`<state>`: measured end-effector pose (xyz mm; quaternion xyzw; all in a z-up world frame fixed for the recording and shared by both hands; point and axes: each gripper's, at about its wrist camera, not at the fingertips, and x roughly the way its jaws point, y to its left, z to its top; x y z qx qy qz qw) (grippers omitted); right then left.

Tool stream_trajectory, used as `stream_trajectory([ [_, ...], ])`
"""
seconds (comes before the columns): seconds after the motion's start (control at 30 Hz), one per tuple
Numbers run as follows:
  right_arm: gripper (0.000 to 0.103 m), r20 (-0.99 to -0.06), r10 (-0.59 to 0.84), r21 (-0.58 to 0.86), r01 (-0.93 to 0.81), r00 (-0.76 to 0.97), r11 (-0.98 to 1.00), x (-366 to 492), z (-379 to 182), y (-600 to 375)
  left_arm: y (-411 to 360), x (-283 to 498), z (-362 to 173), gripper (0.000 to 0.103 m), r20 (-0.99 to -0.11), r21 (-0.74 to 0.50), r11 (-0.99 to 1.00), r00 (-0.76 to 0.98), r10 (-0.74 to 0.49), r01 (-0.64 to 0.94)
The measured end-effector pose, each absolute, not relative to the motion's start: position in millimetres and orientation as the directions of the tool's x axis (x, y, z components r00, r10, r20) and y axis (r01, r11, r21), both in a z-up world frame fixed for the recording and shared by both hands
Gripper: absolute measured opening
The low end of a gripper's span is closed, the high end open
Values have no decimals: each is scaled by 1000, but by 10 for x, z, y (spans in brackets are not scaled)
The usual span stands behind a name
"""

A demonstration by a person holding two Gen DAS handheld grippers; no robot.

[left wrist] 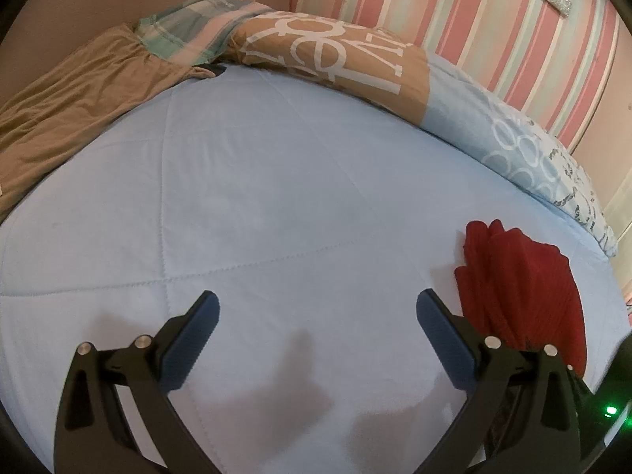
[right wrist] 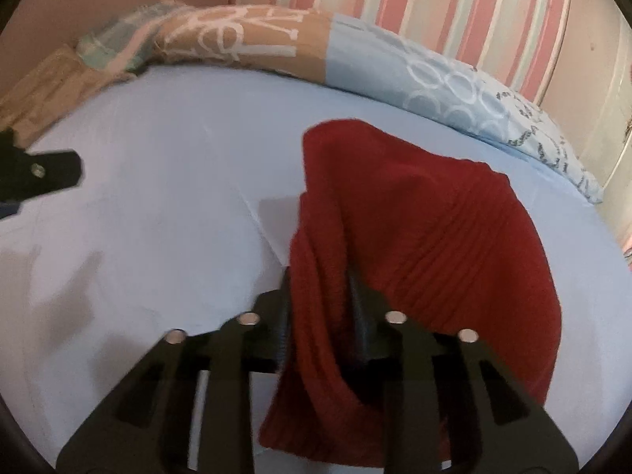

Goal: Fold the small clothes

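A red ribbed knit garment (right wrist: 434,229) lies bunched on the light blue bed cover (right wrist: 166,181). My right gripper (right wrist: 320,296) is shut on a fold of its near edge; the cloth drapes over and between the fingers. In the left wrist view the same red garment (left wrist: 525,284) sits at the right, just beyond my right-hand fingertip (left wrist: 430,312). My left gripper (left wrist: 318,310) is open and empty, hovering over bare blue cover (left wrist: 276,197). Part of the left gripper (right wrist: 43,175) shows at the left edge of the right wrist view.
A tan garment (left wrist: 71,102) lies at the far left of the bed. A checked green-pink cloth (left wrist: 197,23) and a long tan-and-blue pillow (left wrist: 355,55) line the back, against a pink striped wall (left wrist: 493,39).
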<state>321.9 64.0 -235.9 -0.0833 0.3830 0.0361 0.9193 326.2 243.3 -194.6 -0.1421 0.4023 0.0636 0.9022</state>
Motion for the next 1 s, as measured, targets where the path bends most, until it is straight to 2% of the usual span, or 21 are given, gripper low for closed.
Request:
stream_trajectory([
  [0.1, 59, -708, 65, -58, -150, 703, 987, 3158, -2260, 576, 2435, 3277, -1971, 100, -748, -205, 952, 663, -2, -229],
  [0.23, 74, -672, 123, 19, -149, 730, 989, 3030, -2036, 424, 2409, 3285, -1983, 100, -747, -197, 956, 664, -3, -218],
  [0.4, 78, -613, 65, 77, -22, 787, 997, 2920, -1799, -141, 2359, 3295, -2015, 100, -737, -243, 953, 673, -60, -181],
  [0.5, 79, -659, 32, 60, 11, 751, 998, 3046, -1916, -380, 2237, 3304, -2026, 100, -739, -242, 958, 670, -79, -154],
  [0.57, 79, -723, 36, 31, -20, 690, 999, 3156, -2105, -400, 2115, 3311, -2027, 100, -738, -233, 964, 669, -91, -127],
  [0.63, 83, -766, 4, -65, -83, 643, 994, 3194, -2304, -292, 1965, 3320, -2024, 100, -735, -232, 968, 669, -112, -94],
  [0.7, 83, -758, -9, -115, -119, 652, 986, 3147, -2342, -229, 1799, 3317, -2020, 100, -735, -198, 978, 670, -105, -64],
  [0.87, 84, -726, 169, 61, -183, 667, 981, 2894, -2147, -486, 1430, 3328, -2077, 100, -742, -178, 984, 657, -133, -2],
  [0.93, 95, -696, 183, 89, -170, 695, 981, 2745, -2034, -689, 1354, 3316, -2068, 100, -738, -172, 985, 661, -136, 12],
  [1.0, 97, -667, 179, 101, -151, 723, 983, 2625, -1914, -950, 1300, 3278, -2008, 100, -724, -182, 983, 673, -153, 28],
])
